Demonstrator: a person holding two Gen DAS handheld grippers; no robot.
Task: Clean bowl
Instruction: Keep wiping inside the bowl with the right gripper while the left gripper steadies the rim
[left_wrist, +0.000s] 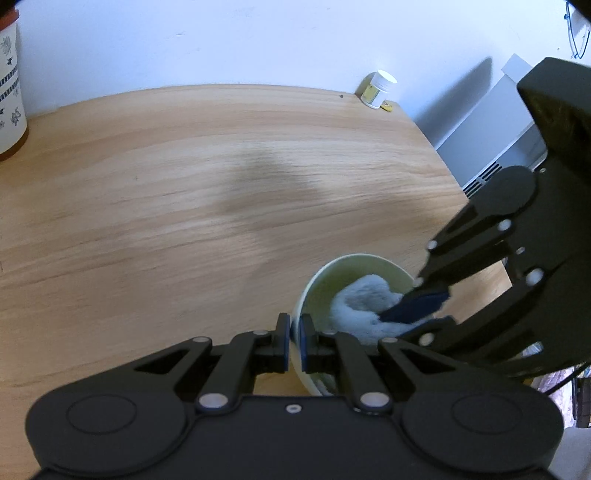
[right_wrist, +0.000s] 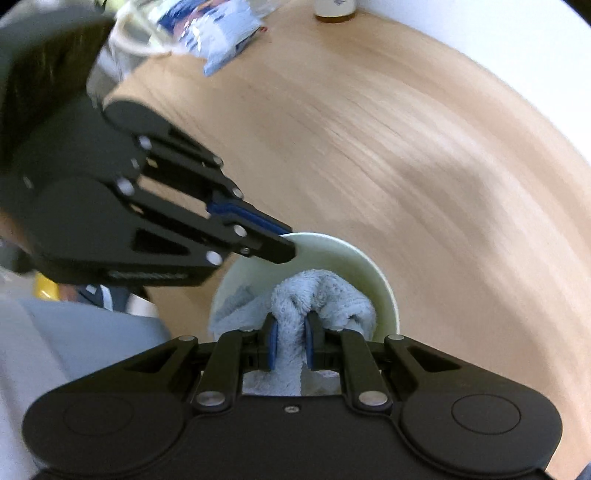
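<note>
A pale green bowl (left_wrist: 365, 263) is held above the wooden table, tilted. My left gripper (left_wrist: 294, 334) is shut on the bowl's near rim, one pad outside and one inside. It also shows in the right wrist view (right_wrist: 286, 240), clamped on the rim of the bowl (right_wrist: 380, 284). My right gripper (right_wrist: 290, 341) is shut on a light blue fluffy cloth (right_wrist: 317, 295) and presses it into the bowl. In the left wrist view the right gripper (left_wrist: 415, 314) reaches in from the right, on the cloth (left_wrist: 364, 299).
The wooden table (left_wrist: 184, 192) spreads behind the bowl. A patterned canister (left_wrist: 9, 85) stands at far left, a small white-capped jar (left_wrist: 378, 88) at the far right corner. A blue-and-white packet (right_wrist: 218, 26) and a bottle (right_wrist: 334, 9) lie at the table's far end. A radiator (left_wrist: 491, 140) is beyond the right edge.
</note>
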